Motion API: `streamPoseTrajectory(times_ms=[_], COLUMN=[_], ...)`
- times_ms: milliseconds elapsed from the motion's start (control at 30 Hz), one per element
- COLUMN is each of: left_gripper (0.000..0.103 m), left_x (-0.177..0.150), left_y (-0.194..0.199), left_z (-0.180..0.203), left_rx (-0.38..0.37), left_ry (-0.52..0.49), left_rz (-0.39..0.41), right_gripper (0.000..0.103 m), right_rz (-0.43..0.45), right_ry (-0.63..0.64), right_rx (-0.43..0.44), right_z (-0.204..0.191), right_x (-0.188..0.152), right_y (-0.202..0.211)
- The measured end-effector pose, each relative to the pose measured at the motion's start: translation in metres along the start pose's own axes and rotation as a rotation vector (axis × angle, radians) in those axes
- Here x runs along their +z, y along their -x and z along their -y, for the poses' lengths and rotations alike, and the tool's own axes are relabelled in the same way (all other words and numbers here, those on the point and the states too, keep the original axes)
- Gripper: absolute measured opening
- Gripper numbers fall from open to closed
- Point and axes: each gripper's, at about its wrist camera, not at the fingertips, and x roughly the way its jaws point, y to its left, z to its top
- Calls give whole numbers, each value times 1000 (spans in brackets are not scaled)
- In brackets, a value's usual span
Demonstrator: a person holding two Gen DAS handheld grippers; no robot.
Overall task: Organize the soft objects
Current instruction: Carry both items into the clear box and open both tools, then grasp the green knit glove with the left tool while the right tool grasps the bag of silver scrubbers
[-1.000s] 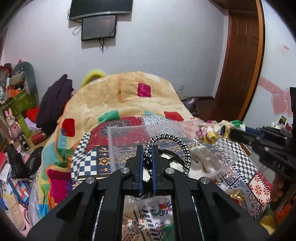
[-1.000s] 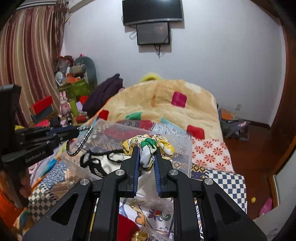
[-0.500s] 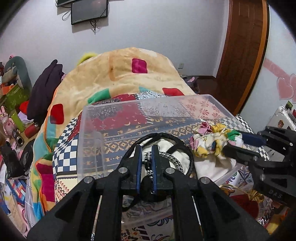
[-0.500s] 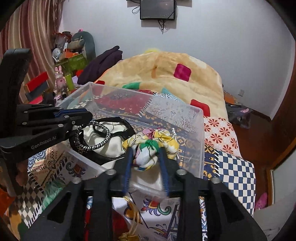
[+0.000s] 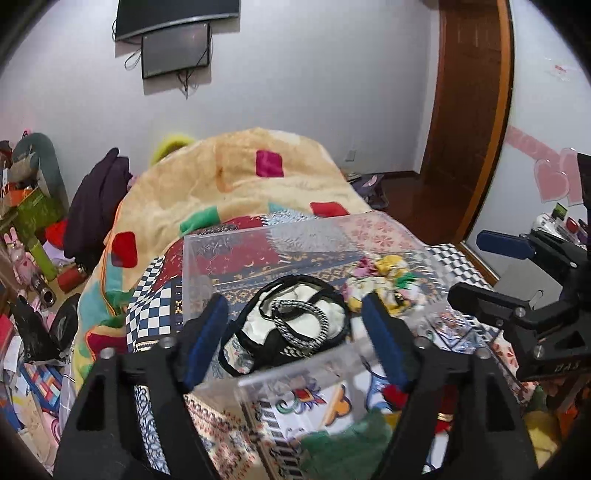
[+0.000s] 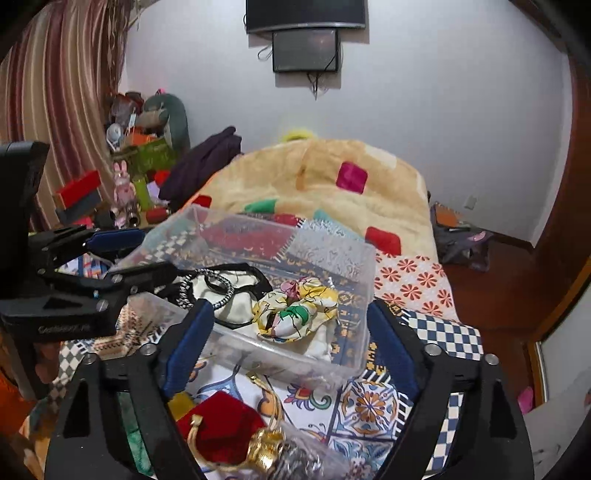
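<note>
Lived-in home bedroom. Bed [image 5: 373, 236] under patchwork cover, plush beige blanket [image 5: 236, 184] heaped toward far end. Wall-mounted TV [image 6: 306, 14] above. Striped curtain [image 6: 55, 92] at left side, wooden door [image 5: 469, 110] at right. Toys and boxes (pink rabbit figure [image 6: 123, 184] among them) piled beside bed's left edge. Pink heart stickers [image 5: 550, 177] on wall.

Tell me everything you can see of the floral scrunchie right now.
The scrunchie is gathered, ruffled fabric, glossy-looking, yellow and white with pink and green patches and thin dark outlines. It lies loose and crumpled inside the clear bin, toward its right side, beside the black-trimmed white cloth and the black-and-white hair tie. It seems to rest on pale fabric below. Neither tongs touch it: the right tongs stand open around it, nearer the camera.
</note>
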Motion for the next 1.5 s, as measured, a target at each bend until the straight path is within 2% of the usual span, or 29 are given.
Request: streamPoseTrajectory(times_ms=[67, 267, 600, 733, 800, 867, 967, 1033, 1067, 1133, 1300, 1333, 1500], left_gripper=[89, 97, 97, 96, 90, 79, 70, 62, 60, 53, 29, 22, 13], left_x=[-4, -22, -82, -99, -103, -106, -111, -114, -115, -116, -117, -117, -114], left_y=[10, 27, 15, 11, 11, 11, 12, 12, 11, 13, 18, 20, 28], left_z=[6, 22, 30, 29, 27, 24, 22, 21, 22, 22, 22, 21, 19], left_rx=[-4, -31, -62, -68, -71, -88, -106, -118, -122, -122, -129, -136, -130], left_ry=[-10, -30, 9, 28, 36, 46, 67, 72, 73, 67, 58, 60, 57], left_rz=[13, 9, -123, -146, -148, -161, -164, -172, -174, -171, -160, -159, -137], right_gripper=[86, 89, 89, 89, 89, 88, 85, 69, 65, 52, 37, 32, 27], right_rz=[13, 7, -146, -186, -204, -220, -253, -273, -283, -295, -284, -282, -265], right_ry=[0, 8, -23, -4, 6, 4, -24, -44, -53, -67, -73, -74, -87], right_rx=[3, 2, -3, 15, 24, 30, 36, 42, 48, 57, 52, 51, 28], right_z=[-1, -3, 4, 3, 1, -1, 1, 4, 5, 7, 9, 10, 16], right_x=[-2, -18, -72, -88, -94, -101, -109, -111, -112, -114, -115, -115, -115], right_y=[10, 24, 14, 13, 12, 11, 5, 2, 0, -2, 3, 4, 11])
